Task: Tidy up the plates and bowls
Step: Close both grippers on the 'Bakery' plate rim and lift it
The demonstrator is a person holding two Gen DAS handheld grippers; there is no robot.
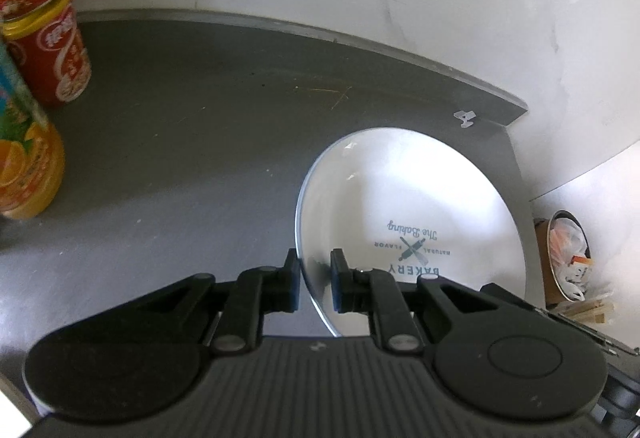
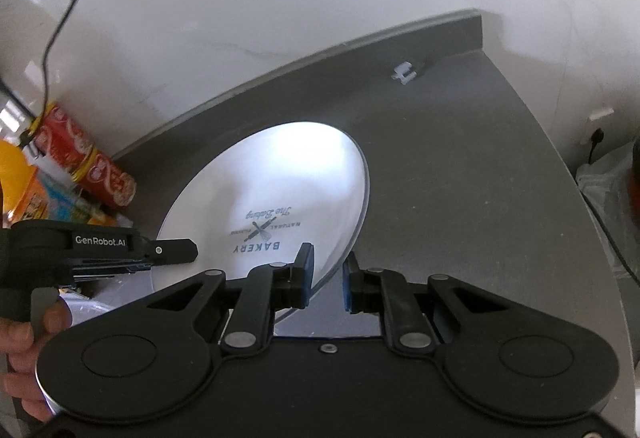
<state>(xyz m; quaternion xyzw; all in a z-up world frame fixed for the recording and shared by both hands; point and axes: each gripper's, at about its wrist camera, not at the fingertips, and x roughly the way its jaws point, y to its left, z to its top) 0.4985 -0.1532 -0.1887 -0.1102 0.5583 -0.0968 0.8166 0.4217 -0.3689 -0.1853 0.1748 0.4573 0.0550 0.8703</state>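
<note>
Plate (image 1: 408, 198): white, on the grey counter (image 1: 200, 126) near its back right corner; print reads "The Baking", "NATURAL FLAVOR", "BAKERY" around crossed utensils.
Left gripper (image 1: 315, 280): jaws narrow, straddling the plate's near-left rim, one finger inside and one outside; whether they pinch it I cannot tell.
Right gripper (image 2: 328, 280): jaws narrow, astride the plate's near-right rim with a gap showing.
Gripper body: marked "GenRobot.AI", seen from the right wrist camera.
Red cans (image 1: 44, 38): stacked at the counter's left, script unreadable.
Orange bottle (image 1: 28, 166): fruit label.
</note>
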